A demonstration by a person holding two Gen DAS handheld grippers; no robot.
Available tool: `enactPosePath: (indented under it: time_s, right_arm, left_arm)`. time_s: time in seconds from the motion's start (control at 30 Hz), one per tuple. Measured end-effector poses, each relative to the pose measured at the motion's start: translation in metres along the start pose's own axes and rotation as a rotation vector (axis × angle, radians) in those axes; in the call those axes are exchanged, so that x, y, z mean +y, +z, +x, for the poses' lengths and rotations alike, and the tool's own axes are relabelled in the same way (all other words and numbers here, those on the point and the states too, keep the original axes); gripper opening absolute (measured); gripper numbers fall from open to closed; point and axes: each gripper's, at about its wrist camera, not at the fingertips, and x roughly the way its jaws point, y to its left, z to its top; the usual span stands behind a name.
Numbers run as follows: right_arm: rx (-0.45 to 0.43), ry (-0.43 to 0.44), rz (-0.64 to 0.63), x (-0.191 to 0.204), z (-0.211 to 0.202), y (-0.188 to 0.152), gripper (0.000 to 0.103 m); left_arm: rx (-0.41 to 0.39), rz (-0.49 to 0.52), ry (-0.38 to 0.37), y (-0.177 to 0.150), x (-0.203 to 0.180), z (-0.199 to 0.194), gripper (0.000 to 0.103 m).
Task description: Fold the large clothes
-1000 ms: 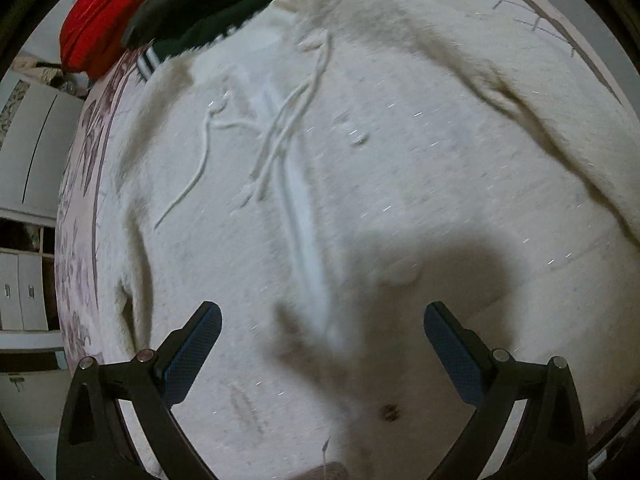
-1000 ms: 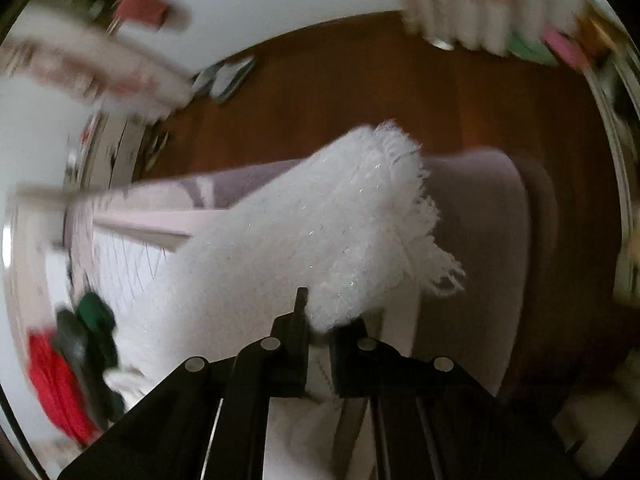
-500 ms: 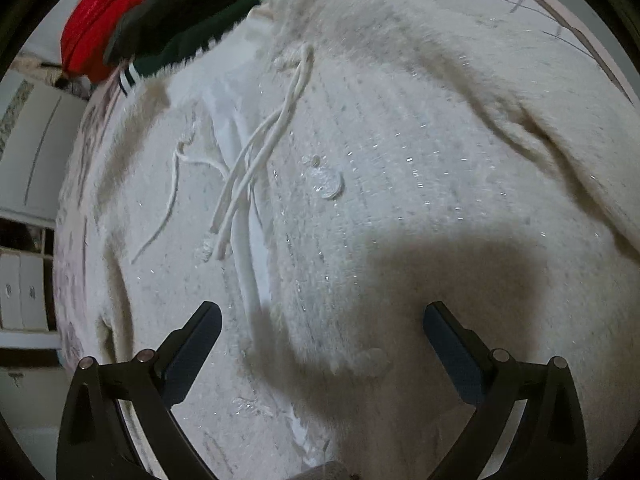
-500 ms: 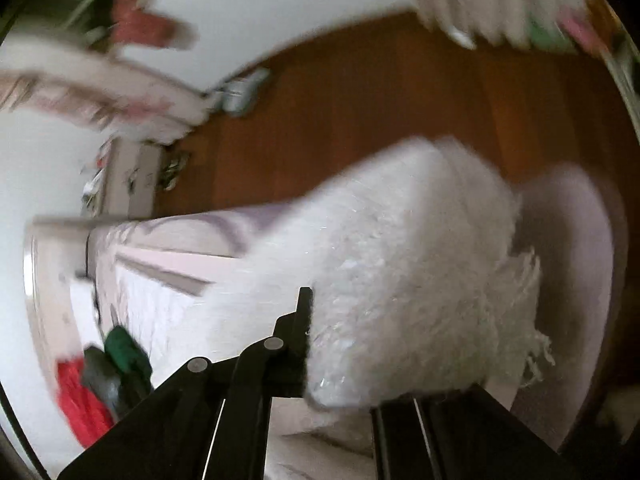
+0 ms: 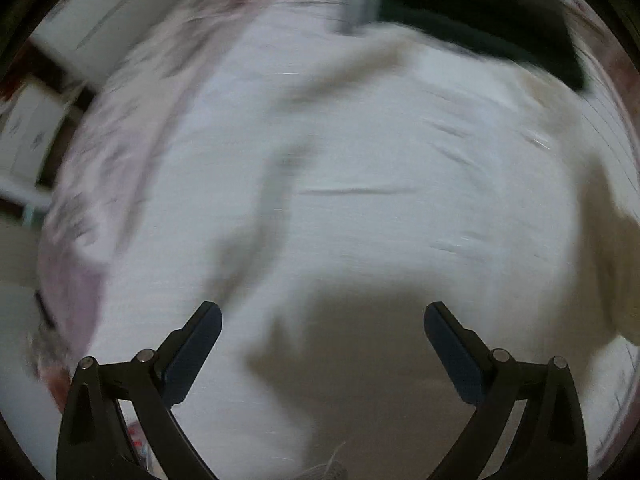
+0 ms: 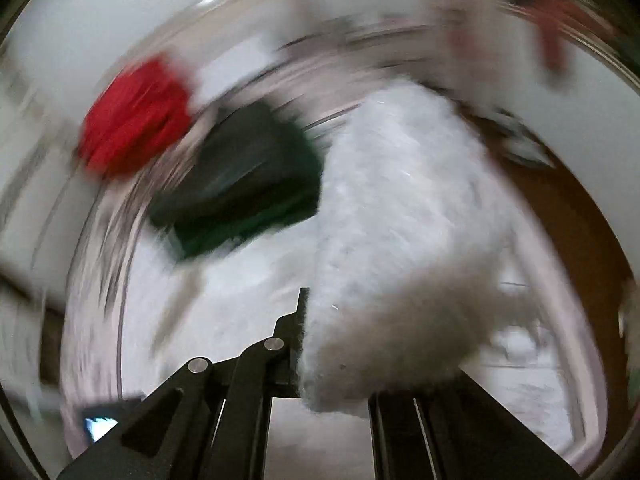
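A large fuzzy white garment [image 5: 360, 184] lies spread over the bed and fills the blurred left wrist view. My left gripper [image 5: 318, 344] is open and empty, hovering close above the white cloth. My right gripper [image 6: 320, 352] is shut on a fold of the same white garment [image 6: 400, 240], which bulges up over its right finger and hides it. The held fold hangs lifted above the rest of the cloth.
A dark green and black garment [image 6: 240, 188] and a red garment [image 6: 136, 116] lie on the bed beyond the white one. The dark one also shows in the left wrist view [image 5: 480, 28]. White drawers [image 5: 36, 128] stand at left. Brown floor [image 6: 568, 220] lies right.
Both grippers have swung fast, so both views are blurred. The right gripper has carried the held white fold round from over the floor toward the bed and the clothes pile. The left stayed open.
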Motion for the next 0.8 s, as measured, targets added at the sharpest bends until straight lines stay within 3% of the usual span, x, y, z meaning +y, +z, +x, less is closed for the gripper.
enactPosePath:
  time_s: [0.1, 0.17, 0.27, 0.3, 0.37, 0.43, 0.5, 0.53, 0.63, 0.67, 0.73, 0.8]
  right_arm:
    - [0.123, 0.044, -0.282, 0.117, 0.064, -0.045, 0.006]
    - [0.212, 0.053, -0.459, 0.179, 0.108, -0.085, 0.006]
    - [0.345, 0.019, -0.653, 0.232, 0.162, -0.141, 0.007]
    - [0.414, 0.014, -0.639, 0.229, 0.173, -0.161, 0.013]
    - [0.487, 0.057, -0.555, 0.22, 0.182, -0.165, 0.024]
    - [0.564, 0.161, -0.369, 0.19, 0.174, -0.144, 0.051]
    - [0.543, 0.214, -0.225, 0.158, 0.152, -0.129, 0.061]
    - [0.514, 0.207, -0.143, 0.129, 0.134, -0.118, 0.061]
    - [0.429, 0.033, -0.018, 0.057, 0.1, -0.1, 0.062]
    - [0.422, -0.067, -0.002, 0.03, 0.098, -0.097, 0.062]
    - [0.451, -0.193, 0.031, -0.012, 0.111, -0.097, 0.062]
    - [0.516, -0.218, 0.046, -0.05, 0.134, -0.099, 0.06]
  left_arm:
    - [-0.056, -0.054, 0.133, -0.004, 0.068, 0.009, 0.103]
    - [-0.047, -0.066, 0.193, -0.007, 0.098, 0.02, 0.103]
    - [-0.011, -0.107, 0.221, -0.016, 0.134, 0.033, 0.103]
    - [-0.003, -0.118, 0.217, -0.017, 0.14, 0.035, 0.103]
    - [0.003, -0.128, 0.205, -0.022, 0.15, 0.033, 0.103]
    - [0.001, -0.128, 0.176, -0.025, 0.153, 0.03, 0.103]
    - [0.002, -0.167, 0.177, -0.02, 0.145, 0.024, 0.103]
    - [0.004, -0.164, 0.158, -0.017, 0.133, 0.022, 0.103]
    - [0.004, -0.141, 0.109, -0.009, 0.095, 0.016, 0.103]
    - [-0.002, -0.137, 0.094, -0.005, 0.085, 0.015, 0.103]
    - [-0.013, -0.127, 0.07, 0.002, 0.07, 0.017, 0.103]
    - [-0.014, -0.098, 0.083, 0.008, 0.054, 0.029, 0.103]
